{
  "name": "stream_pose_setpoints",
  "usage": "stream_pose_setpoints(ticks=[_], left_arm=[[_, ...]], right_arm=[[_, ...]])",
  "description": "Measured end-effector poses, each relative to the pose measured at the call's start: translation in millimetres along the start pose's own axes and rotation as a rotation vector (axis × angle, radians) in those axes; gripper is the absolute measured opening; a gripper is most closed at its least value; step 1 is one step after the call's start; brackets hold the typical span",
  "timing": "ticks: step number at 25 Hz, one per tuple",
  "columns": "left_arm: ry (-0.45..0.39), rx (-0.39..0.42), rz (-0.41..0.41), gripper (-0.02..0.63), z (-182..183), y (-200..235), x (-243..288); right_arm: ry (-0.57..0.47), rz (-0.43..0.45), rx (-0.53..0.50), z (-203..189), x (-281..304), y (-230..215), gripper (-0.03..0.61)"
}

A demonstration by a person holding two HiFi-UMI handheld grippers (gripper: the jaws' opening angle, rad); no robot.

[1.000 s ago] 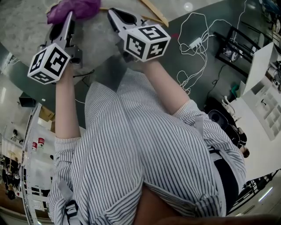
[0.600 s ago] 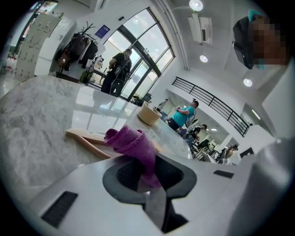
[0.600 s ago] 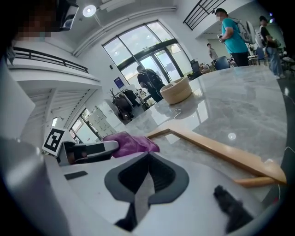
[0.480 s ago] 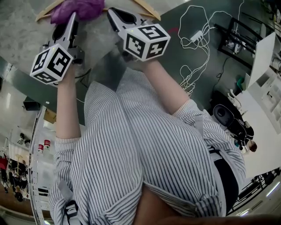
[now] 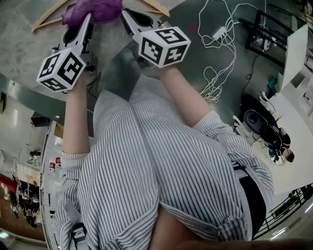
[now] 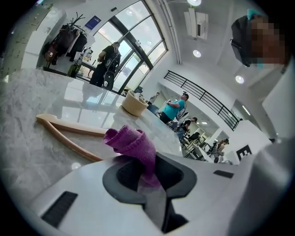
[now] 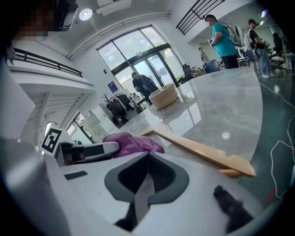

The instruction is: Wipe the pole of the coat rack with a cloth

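A purple cloth (image 5: 93, 10) (image 6: 131, 143) (image 7: 132, 143) sticks out of my left gripper (image 5: 87, 22) (image 6: 147, 177), which is shut on it above a grey marble table (image 5: 29, 53). My right gripper (image 5: 128, 15) (image 7: 146, 173) is shut with nothing between its jaws, just right of the left one. A wooden hanger (image 5: 46, 17) (image 6: 69, 136) (image 7: 203, 150) lies on the table under both grippers. No coat rack pole is recognisable in any view.
A tan bowl (image 6: 134, 103) (image 7: 163, 97) stands further back on the table. White cables and a power strip (image 5: 217, 34) lie on the dark floor to the right. People stand in the background of both gripper views. The table's edge (image 5: 112, 61) curves just in front of me.
Both grippers and the cloth have shifted slightly to the right and up in the head view; more of the hanger shows at the top left. Both stay shut.
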State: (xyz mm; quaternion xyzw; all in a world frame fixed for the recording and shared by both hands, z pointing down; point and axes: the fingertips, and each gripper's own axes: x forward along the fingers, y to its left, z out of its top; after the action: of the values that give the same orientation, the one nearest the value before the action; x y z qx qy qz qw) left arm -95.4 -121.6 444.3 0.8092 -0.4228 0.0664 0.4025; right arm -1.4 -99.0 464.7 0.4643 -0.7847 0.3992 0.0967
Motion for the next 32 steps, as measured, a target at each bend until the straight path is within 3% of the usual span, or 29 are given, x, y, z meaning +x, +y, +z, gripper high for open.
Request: stream_pose_setpoints(ticks=[17,32], left_arm=[[0.104,0.058,-0.107,0.080,-25.6,-49.4,40.8],[0.142,0.086,-0.162,0.080,-43.6,-80.0,61.8]], right_arm=[[-0.070,-0.105,0.081,-0.9,-42.0,-49.0,0.015],[-0.102,-0.176,0.133,-11.9,-72.3,-87.0,0.015]])
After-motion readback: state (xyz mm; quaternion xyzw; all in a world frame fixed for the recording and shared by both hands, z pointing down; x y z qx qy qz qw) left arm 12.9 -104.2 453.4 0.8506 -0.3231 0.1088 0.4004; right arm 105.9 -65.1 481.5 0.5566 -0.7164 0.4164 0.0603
